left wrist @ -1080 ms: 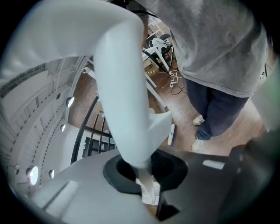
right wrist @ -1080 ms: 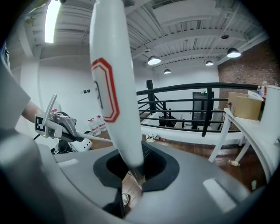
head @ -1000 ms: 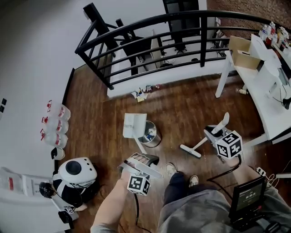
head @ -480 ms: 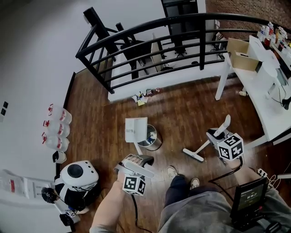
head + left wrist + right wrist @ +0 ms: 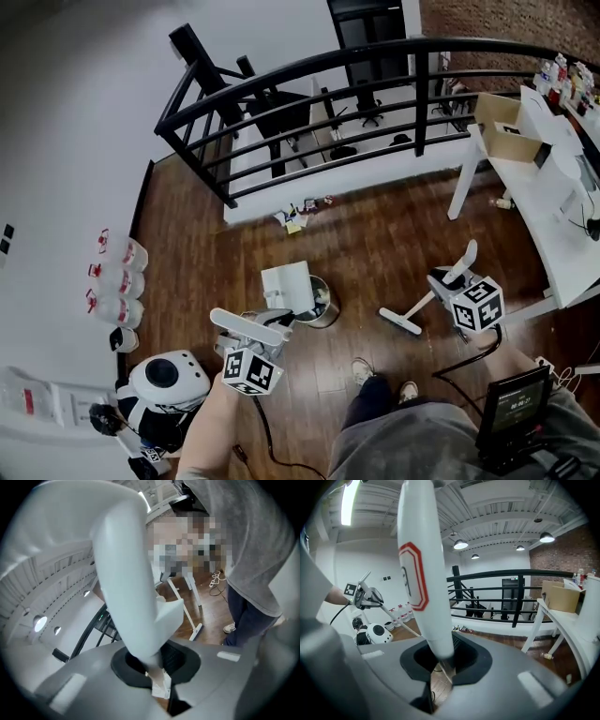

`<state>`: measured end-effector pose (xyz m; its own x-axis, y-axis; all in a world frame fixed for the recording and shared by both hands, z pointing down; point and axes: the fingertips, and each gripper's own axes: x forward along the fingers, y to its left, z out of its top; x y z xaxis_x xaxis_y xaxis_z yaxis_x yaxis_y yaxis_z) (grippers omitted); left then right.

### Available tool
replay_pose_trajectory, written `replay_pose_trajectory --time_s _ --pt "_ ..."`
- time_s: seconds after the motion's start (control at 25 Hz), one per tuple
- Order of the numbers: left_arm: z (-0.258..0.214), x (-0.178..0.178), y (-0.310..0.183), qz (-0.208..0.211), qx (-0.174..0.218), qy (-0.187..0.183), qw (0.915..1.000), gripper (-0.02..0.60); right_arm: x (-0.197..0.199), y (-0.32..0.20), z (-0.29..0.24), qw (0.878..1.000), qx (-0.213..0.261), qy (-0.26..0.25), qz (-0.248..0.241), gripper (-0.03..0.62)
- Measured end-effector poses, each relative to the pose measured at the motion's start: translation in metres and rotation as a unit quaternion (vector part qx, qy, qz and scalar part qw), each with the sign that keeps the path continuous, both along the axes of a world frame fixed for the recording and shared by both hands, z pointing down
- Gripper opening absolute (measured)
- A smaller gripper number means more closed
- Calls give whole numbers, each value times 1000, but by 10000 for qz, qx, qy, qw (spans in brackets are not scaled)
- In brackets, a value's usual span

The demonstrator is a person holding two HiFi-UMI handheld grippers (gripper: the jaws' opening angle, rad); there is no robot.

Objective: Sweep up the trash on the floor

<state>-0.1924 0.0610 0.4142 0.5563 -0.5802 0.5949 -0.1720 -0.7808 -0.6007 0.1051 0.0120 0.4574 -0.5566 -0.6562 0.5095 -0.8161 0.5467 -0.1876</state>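
left gripper [image 5: 265, 330] gripped the dustpan handle [image 5: 126, 573], right gripper [image 5: 448, 281] clamped the broom handle [image 5: 419, 564] — the dustpan [image 5: 286, 284] hung just beside the waste bin [image 5: 326, 309]. litter [image 5: 298, 208] lay farther off against the railing base [image 5: 375, 173] — a careless lift could knock the bin over.

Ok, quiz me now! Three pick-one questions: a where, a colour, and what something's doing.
1. Where is the trash pile? A under the table; B by the railing's white base; C in the box.
2. What colour is the railing? A red; B black; C yellow.
3. What are the right tongs doing? A gripping the broom handle; B hanging open, empty; C holding a jug.
Answers: 1 B, it lies beside that base. 2 B, black bars. 3 A, the handle sits in the shut tongs.
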Motion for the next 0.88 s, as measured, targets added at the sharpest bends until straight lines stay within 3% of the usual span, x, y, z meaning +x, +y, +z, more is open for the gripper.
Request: replay_pose_trajectory --time_s 0.2,0.48,0.68,0.88 --pt "-32 -48 -68 -520 -387 749 9951 31 -19 -39 -12 10000 9 25 80 51" --pt "-55 -108 -137 -1142 -727 1657 9768 31 -36 -83 -27 9996 130 32 260 51" --pt "-64 -120 -151 -1255 -761 1866 9714 29 -46 -105 -32 9994 179 48 286 51" --pt "-81 -106 -153 -1452 -877 2107 9627 29 -43 -122 -36 9996 209 16 189 51"
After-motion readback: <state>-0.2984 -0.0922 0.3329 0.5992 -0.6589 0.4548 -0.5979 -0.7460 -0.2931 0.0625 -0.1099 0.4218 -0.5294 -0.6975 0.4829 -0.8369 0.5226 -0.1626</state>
